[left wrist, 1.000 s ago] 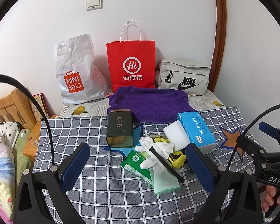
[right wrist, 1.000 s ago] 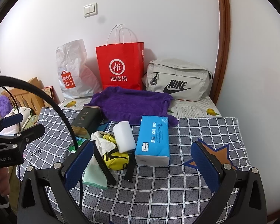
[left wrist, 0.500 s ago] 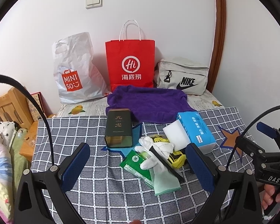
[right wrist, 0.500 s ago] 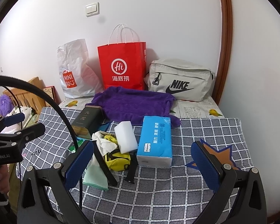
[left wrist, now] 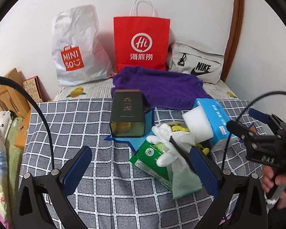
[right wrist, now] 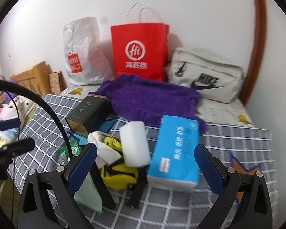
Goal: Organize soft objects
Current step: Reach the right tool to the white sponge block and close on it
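Observation:
A pile lies on the checked cloth [left wrist: 70, 114]: a white glove [left wrist: 171, 143] with a pale green cuff over a green packet [left wrist: 148, 156], a yellow pouch [right wrist: 120, 177], a white sponge block [right wrist: 134, 145] and a blue tissue pack [right wrist: 176, 148]. A dark green tin [left wrist: 126, 114] lies beside them, with a purple towel [left wrist: 160, 87] behind. My left gripper [left wrist: 141, 168] is open, low in front of the glove, holding nothing. My right gripper [right wrist: 145, 164] is open, its fingers either side of the sponge, pouch and tissue pack, not touching them.
Against the wall stand a white Miniso bag [left wrist: 76, 47], a red paper bag [left wrist: 141, 43] and a beige Nike bag [left wrist: 197, 64]. A wooden bed frame [left wrist: 5, 97] and bedding lie off the left edge. The right gripper's body, held by a hand [left wrist: 276, 183], shows at right.
Both grippers have moved forward and lower toward the pile, which now looks larger. The right gripper has closed in on the sponge and tissue pack. Both stay open.

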Tool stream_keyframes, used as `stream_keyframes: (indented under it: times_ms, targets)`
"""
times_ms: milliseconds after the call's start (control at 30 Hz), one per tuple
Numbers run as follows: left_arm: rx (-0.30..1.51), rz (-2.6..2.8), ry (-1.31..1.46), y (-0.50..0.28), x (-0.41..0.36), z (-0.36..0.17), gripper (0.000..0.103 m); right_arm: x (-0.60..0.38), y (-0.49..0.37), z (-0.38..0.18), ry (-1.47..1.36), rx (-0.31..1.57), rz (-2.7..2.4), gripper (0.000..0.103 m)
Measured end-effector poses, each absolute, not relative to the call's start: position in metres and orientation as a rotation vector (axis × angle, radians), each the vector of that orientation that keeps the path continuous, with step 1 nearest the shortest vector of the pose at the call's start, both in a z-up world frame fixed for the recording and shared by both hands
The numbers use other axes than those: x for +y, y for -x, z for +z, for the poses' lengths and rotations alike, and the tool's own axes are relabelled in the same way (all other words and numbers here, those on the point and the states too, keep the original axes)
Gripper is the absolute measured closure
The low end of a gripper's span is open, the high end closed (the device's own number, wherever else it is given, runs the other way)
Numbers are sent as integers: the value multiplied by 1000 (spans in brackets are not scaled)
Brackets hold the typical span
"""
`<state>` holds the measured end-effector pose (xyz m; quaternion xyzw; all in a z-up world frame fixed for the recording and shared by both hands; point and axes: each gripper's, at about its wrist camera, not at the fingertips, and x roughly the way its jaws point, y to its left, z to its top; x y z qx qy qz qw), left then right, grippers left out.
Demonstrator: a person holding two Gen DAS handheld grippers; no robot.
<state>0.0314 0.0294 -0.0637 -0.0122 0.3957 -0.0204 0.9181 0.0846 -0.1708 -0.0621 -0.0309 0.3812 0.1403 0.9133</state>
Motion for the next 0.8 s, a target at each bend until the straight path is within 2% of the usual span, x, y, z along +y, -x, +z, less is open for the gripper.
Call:
stream_keyframes:
  times_ms: [200, 333, 500, 533, 567, 633, 700, 800]
  targets:
    - [846, -41, 62, -49, 44, -82, 0, -161, -126, -96, 48, 835, 372, 5]
    - [865, -36, 76, -60, 51, -93, 0, -156, -148, -116, 47, 887, 402, 13]
    - [899, -43, 88, -74, 55, -108, 0, -149, -158, -131, 48, 904, 456, 19]
    - [905, -45, 85, -76, 55, -111, 0, -146, -157, -130, 58, 905, 483, 26]
    - [909, -43, 84, -78, 56, -113, 0, -145, -157, -131, 53, 920, 517, 42]
    - [916, -41, 85, -82, 56, -116, 0, -140, -157, -134, 32, 964, 580, 60]
    - [918, -46, 86, -84, 57, -118, 0, -138, -150, -132, 58, 942, 569, 60]
    - [922, -54, 87, -86, 56, -122, 0, -141, -150, -134, 25, 945, 575, 70]
